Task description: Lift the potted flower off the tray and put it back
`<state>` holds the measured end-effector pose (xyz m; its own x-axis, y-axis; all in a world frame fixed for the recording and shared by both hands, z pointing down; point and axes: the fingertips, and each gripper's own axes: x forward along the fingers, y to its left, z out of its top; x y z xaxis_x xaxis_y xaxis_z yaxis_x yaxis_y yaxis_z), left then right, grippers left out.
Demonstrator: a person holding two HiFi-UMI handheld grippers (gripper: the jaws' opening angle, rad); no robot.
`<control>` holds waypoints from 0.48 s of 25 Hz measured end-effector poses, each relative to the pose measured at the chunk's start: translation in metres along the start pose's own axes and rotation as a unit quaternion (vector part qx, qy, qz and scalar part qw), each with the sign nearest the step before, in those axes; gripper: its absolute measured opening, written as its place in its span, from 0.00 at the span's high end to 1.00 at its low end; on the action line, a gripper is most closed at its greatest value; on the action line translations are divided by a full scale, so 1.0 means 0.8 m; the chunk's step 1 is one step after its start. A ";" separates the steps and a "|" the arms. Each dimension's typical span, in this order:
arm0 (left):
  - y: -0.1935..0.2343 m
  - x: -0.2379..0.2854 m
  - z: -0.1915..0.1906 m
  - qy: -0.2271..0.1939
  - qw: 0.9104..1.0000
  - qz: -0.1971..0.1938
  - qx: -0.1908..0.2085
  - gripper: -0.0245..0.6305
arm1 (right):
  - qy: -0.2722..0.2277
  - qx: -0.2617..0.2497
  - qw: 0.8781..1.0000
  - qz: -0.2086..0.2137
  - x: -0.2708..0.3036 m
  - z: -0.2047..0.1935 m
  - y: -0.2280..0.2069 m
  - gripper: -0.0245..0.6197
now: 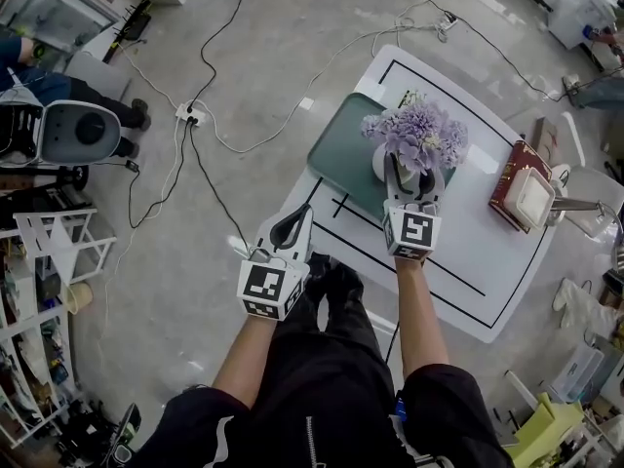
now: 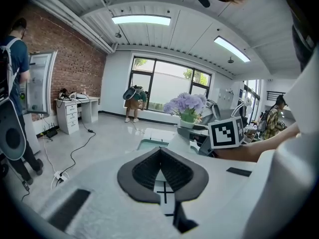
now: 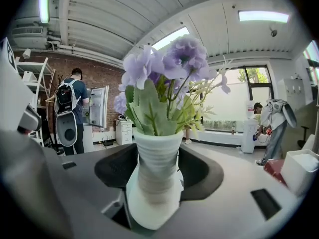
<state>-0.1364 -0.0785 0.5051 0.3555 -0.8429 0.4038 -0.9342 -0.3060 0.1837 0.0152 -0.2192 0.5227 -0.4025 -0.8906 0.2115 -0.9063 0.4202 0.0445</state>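
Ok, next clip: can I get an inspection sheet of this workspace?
Surface: white table with black lines.
Job's things: potted flower over green tray; lifted or resting, cannot tell.
Clutter: red box with white box on it, table's right side.
Grippers: right gripper shut on the potted flower; left gripper shut, empty.
Cables: cables across the floor, to a power strip.
Surroundings: shelving at left, a person far left.

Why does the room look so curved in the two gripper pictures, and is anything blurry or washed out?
Left gripper view: the wide lens bows the ceiling, and the corners go black. Right gripper view: same bowing; the window is blown out white; the white pot, very close, blurs toward its base. Head view: evenly lit, sharp.
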 end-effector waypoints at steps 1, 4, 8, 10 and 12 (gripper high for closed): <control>-0.002 -0.001 0.001 -0.001 1.000 -0.003 0.000 0.96 | 0.003 0.000 1.000 -0.001 -0.005 -0.002 0.001 0.58; -0.008 -0.003 0.003 -0.003 1.000 -0.012 0.001 0.96 | 0.012 0.002 1.000 -0.005 -0.020 -0.006 0.004 0.58; -0.024 -0.003 0.008 -0.006 1.000 -0.030 0.008 0.96 | 0.017 0.004 1.000 -0.012 -0.046 -0.008 0.004 0.58; -0.035 -0.001 0.013 -0.009 0.999 -0.043 0.012 0.96 | 0.020 0.006 1.000 -0.019 -0.061 -0.008 0.003 0.58; -0.049 0.002 0.017 -0.012 0.998 -0.058 0.016 0.96 | 0.026 0.012 0.999 -0.027 -0.080 -0.006 0.002 0.58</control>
<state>-0.0996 -0.0739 0.4862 0.4606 -0.8113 0.3600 -0.8875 -0.4160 0.1981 0.0400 -0.1606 0.5143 -0.3472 -0.9013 0.2592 -0.9293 0.3677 0.0335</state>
